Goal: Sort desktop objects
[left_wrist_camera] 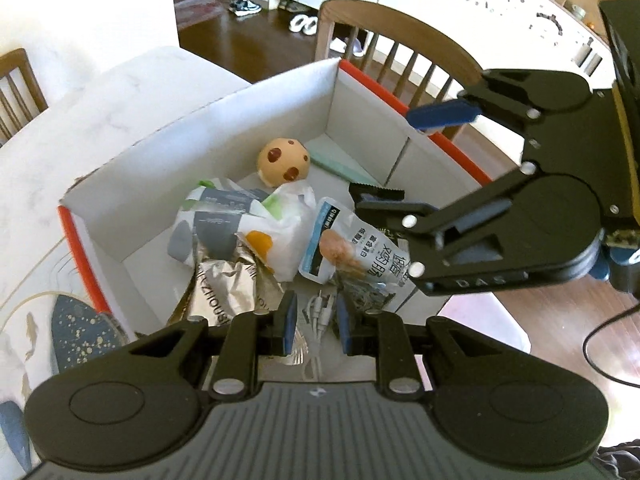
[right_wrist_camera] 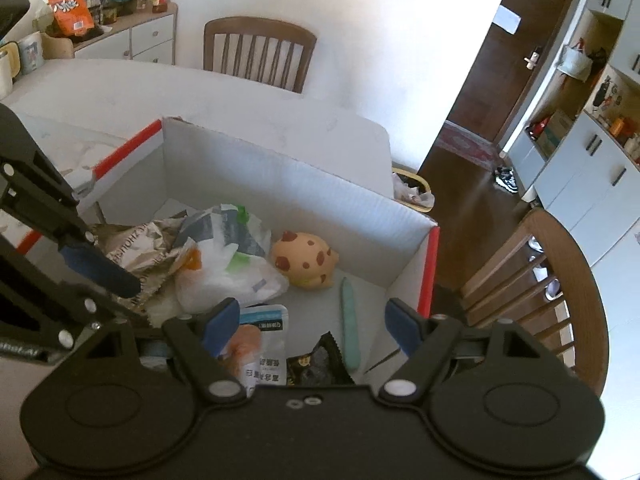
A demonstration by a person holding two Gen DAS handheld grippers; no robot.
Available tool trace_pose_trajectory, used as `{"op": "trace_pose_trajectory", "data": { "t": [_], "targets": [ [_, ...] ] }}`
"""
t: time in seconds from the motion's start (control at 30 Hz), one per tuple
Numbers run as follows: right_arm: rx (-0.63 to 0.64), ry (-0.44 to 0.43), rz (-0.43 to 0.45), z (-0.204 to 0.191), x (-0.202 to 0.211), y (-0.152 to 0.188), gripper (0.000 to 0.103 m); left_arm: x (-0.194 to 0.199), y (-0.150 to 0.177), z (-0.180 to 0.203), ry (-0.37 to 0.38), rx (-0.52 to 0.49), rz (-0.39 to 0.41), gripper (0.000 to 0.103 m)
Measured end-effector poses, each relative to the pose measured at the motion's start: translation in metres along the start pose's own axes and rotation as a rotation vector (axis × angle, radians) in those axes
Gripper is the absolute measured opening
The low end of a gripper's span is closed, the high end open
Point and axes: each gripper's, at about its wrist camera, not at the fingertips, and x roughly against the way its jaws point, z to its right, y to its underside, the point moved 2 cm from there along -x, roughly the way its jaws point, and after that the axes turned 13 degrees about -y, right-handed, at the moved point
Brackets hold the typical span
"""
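Left wrist camera: steep downward look, close above the near end of the cardboard box (left_wrist_camera: 280, 92), facing a chair (left_wrist_camera: 400, 48). Right wrist camera: shallower tilt, close over the box's adjacent side, facing the counter (right_wrist_camera: 240, 96). Both share the box interior and spotted toy (left_wrist_camera: 283, 159).

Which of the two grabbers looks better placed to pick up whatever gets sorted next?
Probably the right gripper: its jaws stand wide open with nothing between them, above the box. The left gripper has its jaws nearly shut around thin white cables, so it seems occupied.
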Motion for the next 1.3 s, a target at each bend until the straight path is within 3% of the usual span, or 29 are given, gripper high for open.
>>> {"op": "trace_pose_trajectory", "data": {
  "t": [0.73, 0.77, 0.83, 0.87, 0.9, 1.07, 1.13, 1.23, 1.3],
  "targets": [
    [-0.069, -0.042, 0.052, -0.049, 0.047, 0.012, 0.089, 0.036, 0.036, -0.024, -0.035, 0.074, 0.074, 0.02],
    [-0.073, -0.045, 0.054, -0.051, 0.048, 0.013, 0.09, 0.037, 0.038, -0.025, -0.043, 0.069, 0.079, 0.024],
    [-0.088, -0.049, 0.059, -0.055, 0.05, 0.014, 0.09, 0.04, 0.041, -0.027, -0.053, 0.075, 0.088, 0.044],
    [-0.095, -0.054, 0.063, -0.056, 0.052, 0.014, 0.09, 0.042, 0.042, -0.029, -0.049, 0.083, 0.094, 0.065],
    [-0.101, -0.054, 0.067, -0.058, 0.053, 0.015, 0.091, 0.044, 0.044, -0.031, -0.047, 0.091, 0.1, 0.073],
    [-0.124, -0.05, 0.081, -0.063, 0.057, 0.015, 0.096, 0.047, 0.049, -0.037, -0.063, 0.114, 0.11, 0.076],
    [-0.133, -0.048, 0.089, -0.065, 0.059, 0.016, 0.099, 0.048, 0.051, -0.04, -0.072, 0.124, 0.113, 0.084],
    [-0.146, -0.048, 0.1, -0.068, 0.061, 0.016, 0.101, 0.05, 0.054, -0.042, -0.086, 0.135, 0.12, 0.087],
    [-0.16, -0.048, 0.11, -0.069, 0.063, 0.017, 0.103, 0.051, 0.056, -0.045, -0.087, 0.147, 0.124, 0.1]
  ]
}}
